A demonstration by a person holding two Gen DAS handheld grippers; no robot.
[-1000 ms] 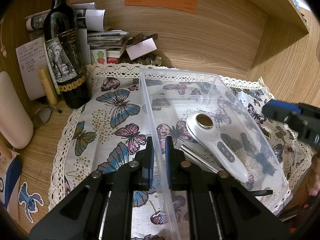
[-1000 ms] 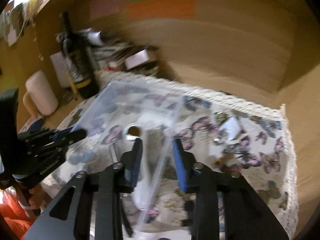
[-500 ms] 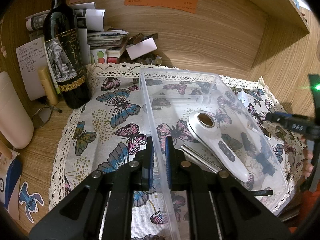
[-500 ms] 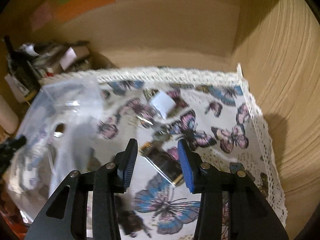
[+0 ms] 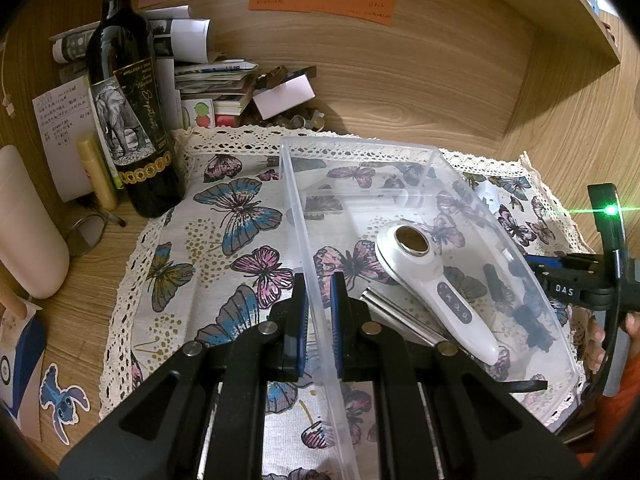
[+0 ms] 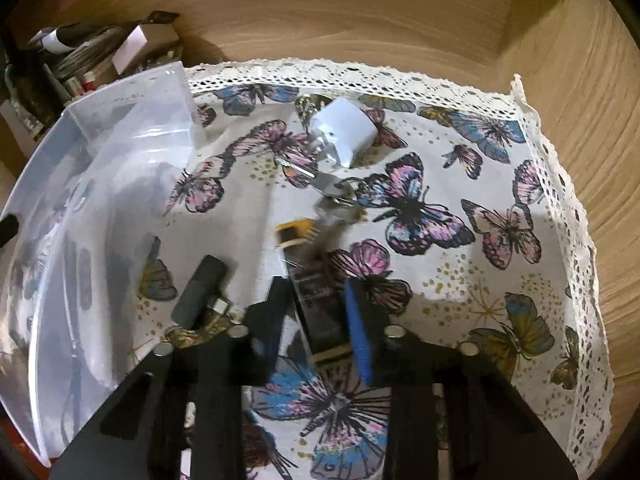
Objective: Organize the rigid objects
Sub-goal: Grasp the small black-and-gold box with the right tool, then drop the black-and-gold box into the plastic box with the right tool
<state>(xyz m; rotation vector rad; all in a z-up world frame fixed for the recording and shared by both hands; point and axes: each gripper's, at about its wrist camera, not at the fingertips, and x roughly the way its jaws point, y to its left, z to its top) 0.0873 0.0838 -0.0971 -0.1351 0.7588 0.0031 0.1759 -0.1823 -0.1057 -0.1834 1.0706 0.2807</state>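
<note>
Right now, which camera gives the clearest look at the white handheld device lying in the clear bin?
The left wrist view: the white handheld device lies sharp inside the clear plastic bin, round head and button row visible. In the right wrist view the bin's frosted, blurred wall hides it; I can't make it out there.

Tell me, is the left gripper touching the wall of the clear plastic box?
Touching. The left wrist view shows the left gripper closed on the near left wall of the clear plastic box, with the wall pinched between both blue pads.

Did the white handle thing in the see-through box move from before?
No. The white handheld device lies at the same spot inside the clear box, same angle beside the metal bar, as in the earlier left wrist pictures.
</note>
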